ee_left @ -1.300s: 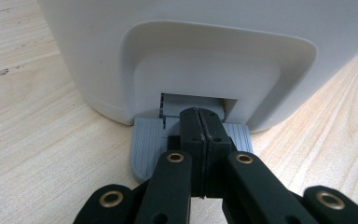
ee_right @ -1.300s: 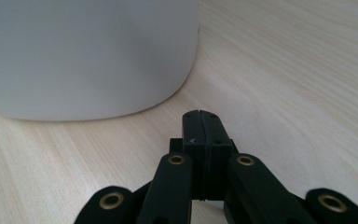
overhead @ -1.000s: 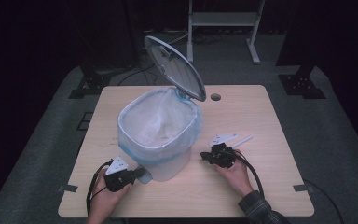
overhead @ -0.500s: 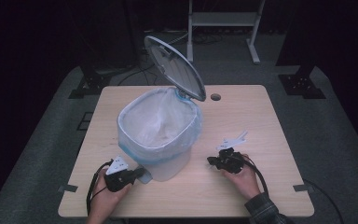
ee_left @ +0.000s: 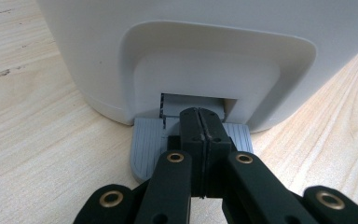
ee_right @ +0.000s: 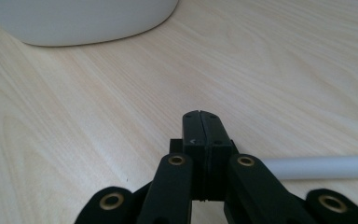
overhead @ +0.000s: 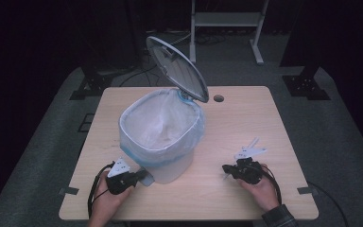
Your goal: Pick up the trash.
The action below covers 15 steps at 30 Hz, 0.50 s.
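Note:
A white pedal bin [overhead: 163,142] lined with a pale plastic bag stands at the middle of the wooden table [overhead: 246,113], its lid [overhead: 177,68] tilted up. My left gripper [overhead: 139,177] is shut, and its closed tips [ee_left: 199,122] rest on the bin's grey foot pedal [ee_left: 147,144] at the base of the bin [ee_left: 214,60]. My right gripper [overhead: 227,169] is shut with nothing in it, low over bare table to the right of the bin. In the right gripper view its tips [ee_right: 200,123] point at the wood, with the bin's base [ee_right: 74,18] at the upper left.
A small round hole [overhead: 218,98] is in the table behind the bin. A white rod or cable [ee_right: 321,167] lies on the table beside the right gripper. A metal stand [overhead: 227,23] and dark floor lie beyond the table's far edge.
The right gripper has moved away from the bin, toward the right and the near edge of the table. The left gripper and the raised lid have stayed as they were.

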{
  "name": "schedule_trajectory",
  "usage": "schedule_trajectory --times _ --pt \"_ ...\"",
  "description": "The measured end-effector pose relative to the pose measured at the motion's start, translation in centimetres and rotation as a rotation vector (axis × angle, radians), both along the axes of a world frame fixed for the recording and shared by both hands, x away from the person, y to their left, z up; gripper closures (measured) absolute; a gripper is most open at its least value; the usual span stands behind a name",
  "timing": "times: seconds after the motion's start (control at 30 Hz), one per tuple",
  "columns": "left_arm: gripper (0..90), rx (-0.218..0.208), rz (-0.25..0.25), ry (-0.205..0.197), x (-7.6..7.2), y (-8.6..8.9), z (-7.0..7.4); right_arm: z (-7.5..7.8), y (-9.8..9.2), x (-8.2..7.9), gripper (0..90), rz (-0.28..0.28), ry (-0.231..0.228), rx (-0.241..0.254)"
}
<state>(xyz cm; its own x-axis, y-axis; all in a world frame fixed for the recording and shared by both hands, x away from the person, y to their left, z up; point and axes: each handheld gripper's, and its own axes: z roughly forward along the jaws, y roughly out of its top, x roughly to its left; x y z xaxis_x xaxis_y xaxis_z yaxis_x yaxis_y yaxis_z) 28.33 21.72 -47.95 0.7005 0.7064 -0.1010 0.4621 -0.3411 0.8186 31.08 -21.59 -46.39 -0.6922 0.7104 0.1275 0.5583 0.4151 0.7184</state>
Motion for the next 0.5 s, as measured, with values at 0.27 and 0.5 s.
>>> schedule_trajectory --times 0.27,0.5 --pt "90.0 0.003 -0.001 -0.002 0.0 0.0 0.0 0.8 -2.9 -1.2 86.7 -0.08 -0.046 0.014" --pt "90.0 0.003 -0.001 0.0 0.0 0.0 0.0 1.0 -6.7 -0.8 88.9 -0.203 -0.064 -0.012"
